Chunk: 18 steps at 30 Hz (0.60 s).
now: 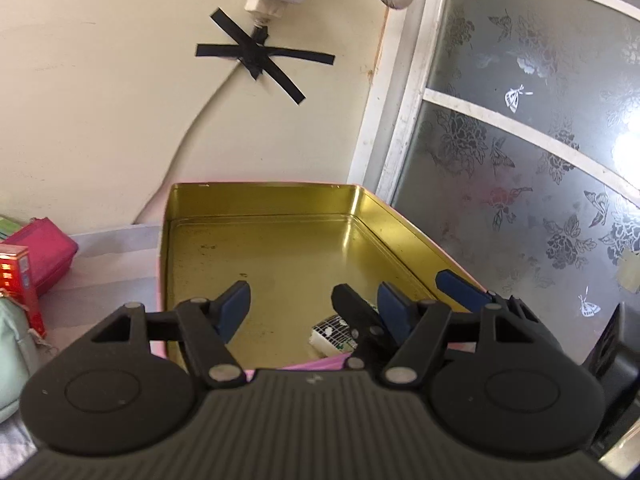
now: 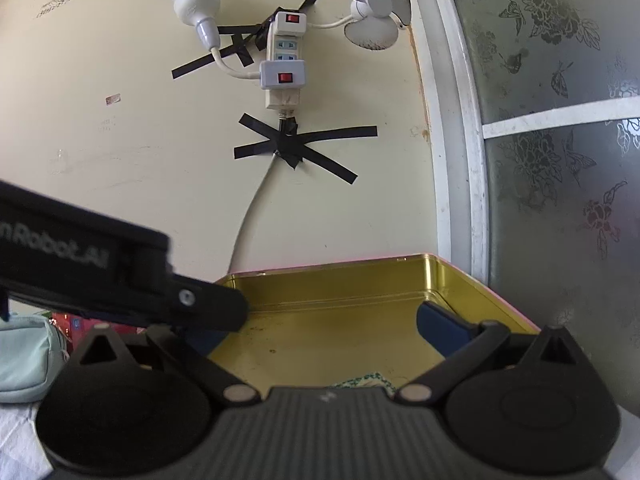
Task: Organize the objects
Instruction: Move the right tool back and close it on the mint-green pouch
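- Open gold-lined tin [image 1: 280, 248], pink outside, sits directly ahead of and below both grippers, against the cream wall [image 1: 100, 100]. Only a small patterned white packet [image 1: 332, 334] lies in its near end, beside a pink sheet [image 1: 320, 362].
- Left gripper [image 1: 312, 304]: jaws partly spread over the tin's near end, nothing between them.
- Right gripper [image 2: 320, 328]: jaws spread wide over the tin, gripping nothing. The left gripper's body crosses in front of its left finger and hides it.
- Right of both: frosted window [image 1: 540, 160] with flower and butterfly pattern, white frame.
- Left of the grippers, on the pale cloth-covered surface [image 1: 100, 280]: mint pouch [image 2: 28, 356], pink case [image 1: 44, 252], red box [image 1: 20, 280].
- Right wrist view only: whole power strip [image 2: 282, 64] taped to the wall, lamp bulb [image 2: 196, 4], small white fan [image 2: 376, 12].
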Tool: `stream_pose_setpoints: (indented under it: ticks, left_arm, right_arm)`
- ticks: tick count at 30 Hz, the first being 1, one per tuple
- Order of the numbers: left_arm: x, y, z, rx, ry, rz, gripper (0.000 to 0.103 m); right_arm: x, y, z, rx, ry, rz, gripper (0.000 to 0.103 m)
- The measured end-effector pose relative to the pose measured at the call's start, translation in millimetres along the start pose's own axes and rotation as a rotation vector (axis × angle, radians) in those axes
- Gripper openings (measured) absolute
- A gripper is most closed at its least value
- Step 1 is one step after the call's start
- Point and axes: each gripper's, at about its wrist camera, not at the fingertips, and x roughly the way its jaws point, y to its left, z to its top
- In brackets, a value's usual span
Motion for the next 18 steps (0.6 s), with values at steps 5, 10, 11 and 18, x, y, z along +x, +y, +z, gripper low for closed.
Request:
stream_pose_setpoints:
  ticks: [5,10,11,18]
  left_arm:
    - [-45.5,36.4,-19.5,-0.027,-0.066,0.105,0.072]
    - [-75.8,84.2,-54.6,-0.084,-0.025,0.265,0.072]
    - [-80.6,94.8,-62.5,-0.099,-0.009,0.295,0.072]
    - [-123.7,161.3,-105.0,-0.206,-0.007,0.498,0.072]
  right_arm:
    - [-8.4,12.0,-2.2,-0.051,-0.028,0.014,0.103]
    - [-15.8,16.3,-1.6,-0.031,-0.059,0.040,0.103]
    - [-17.6,17.3,-0.8,-0.022,-0.068,0.048,0.103]
    - [-40.9,66.2,6.8,-0.095,-0.112,0.204,0.096]
